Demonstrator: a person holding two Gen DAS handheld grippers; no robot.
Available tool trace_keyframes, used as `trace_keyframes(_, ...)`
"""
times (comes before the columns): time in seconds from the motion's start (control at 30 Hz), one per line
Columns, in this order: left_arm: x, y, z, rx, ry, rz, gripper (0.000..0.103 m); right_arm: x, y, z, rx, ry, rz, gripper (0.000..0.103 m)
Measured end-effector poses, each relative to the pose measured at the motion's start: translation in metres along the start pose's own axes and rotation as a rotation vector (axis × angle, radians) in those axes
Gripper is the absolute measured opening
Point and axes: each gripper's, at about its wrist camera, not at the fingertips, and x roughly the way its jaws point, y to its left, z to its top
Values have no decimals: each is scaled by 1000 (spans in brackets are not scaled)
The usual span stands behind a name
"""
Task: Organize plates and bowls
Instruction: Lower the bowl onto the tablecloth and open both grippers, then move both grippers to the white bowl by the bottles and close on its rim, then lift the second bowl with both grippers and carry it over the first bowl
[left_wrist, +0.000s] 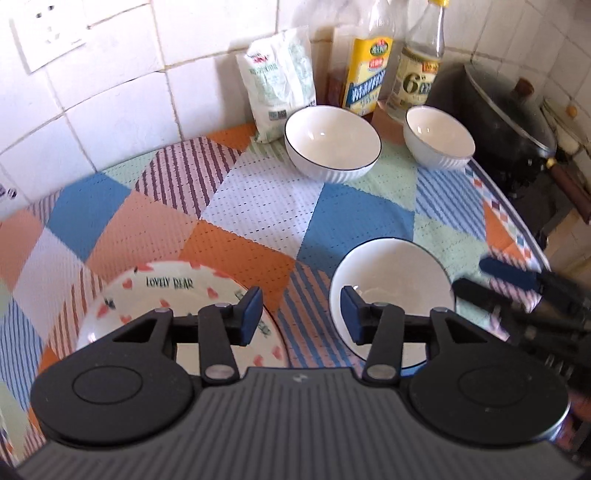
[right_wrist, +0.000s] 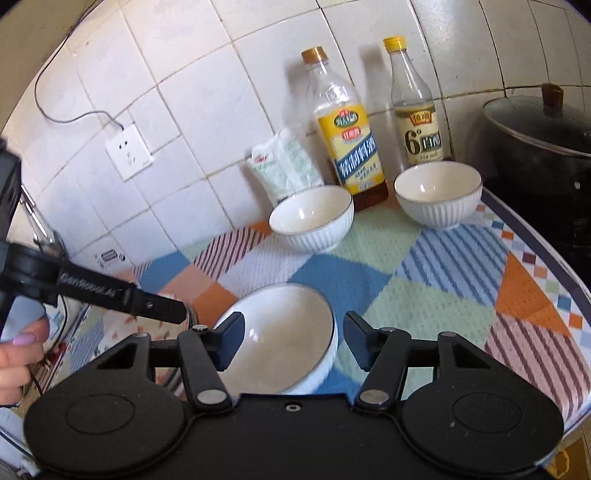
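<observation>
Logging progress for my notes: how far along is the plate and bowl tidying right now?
Barely started. Nothing looks stacked: the two far bowls stand apart by the bottles, and the near bowl and the "Lovely Bear" plate sit singly on the mat. In hand: nothing; the right claw is open around the near bowl, and the left claw is open between plate and bowl. Left: gathering all of it.

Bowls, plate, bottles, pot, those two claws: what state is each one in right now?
Near bowl: upright, empty, between the right gripper's open fingers.
Back bowls and: upright, empty, apart.
Plate: flat on the mat, empty.
Oil bottle: capped, upright, nearly empty.
Vinegar bottle: capped, upright.
Pot: lid on.
Left gripper: open, holding nothing.
Right gripper: open, holding nothing.
</observation>
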Motion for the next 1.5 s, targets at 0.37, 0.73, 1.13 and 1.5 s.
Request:
trace_keyframes(0.37,30,21,55,87,-70,0,49,51,10,36,-92,-14,-2,39)
trace_keyframes(0.73,94,28,96,73,-67,-5,51,123,-38,65,183,1,3,45)
trace_keyframes(1.13,130,38,121,-129,-15,-87,49,172,-63,79,351,64,-34,63)
trace_keyframes(1.5,148,14,120,-86,-11,-95,18,178,-70,77,288,120,-63,22)
